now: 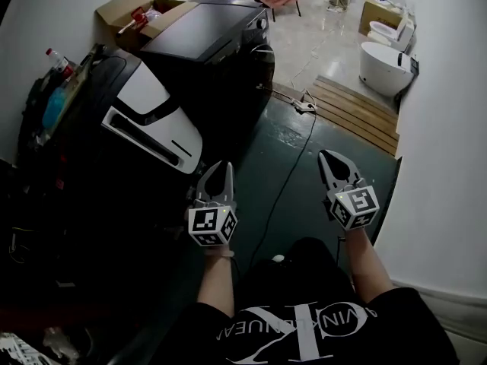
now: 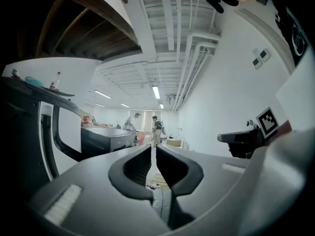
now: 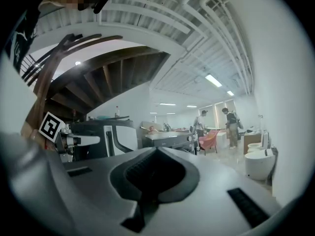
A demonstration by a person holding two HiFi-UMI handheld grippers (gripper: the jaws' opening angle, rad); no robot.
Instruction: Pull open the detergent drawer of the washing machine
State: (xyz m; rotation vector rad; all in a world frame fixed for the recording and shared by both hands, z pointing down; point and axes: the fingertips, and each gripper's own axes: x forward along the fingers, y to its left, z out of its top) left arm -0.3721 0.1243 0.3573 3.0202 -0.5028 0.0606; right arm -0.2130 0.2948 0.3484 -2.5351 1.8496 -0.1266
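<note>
Washing machine (image 1: 207,30), black, noted at 12 o'clock from the left gripper (image 1: 221,166) in the head view and well apart from it, drawer not discernible; fingers of left gripper and right gripper (image 1: 329,156) alike closed together on nothing, level above the dark floor (image 1: 300,177).

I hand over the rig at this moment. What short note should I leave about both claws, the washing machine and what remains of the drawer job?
Left claw: shut, empty, held level.
Right claw: shut, empty, held level.
Things: the black box-shaped washing machine stands ahead and to the left, apart from both claws, which hang over the dark green floor. Its detergent drawer is too small to make out.
Done: nothing; no claw touches the machine.
Left: approach, grip the drawer front, pull it open.
</note>
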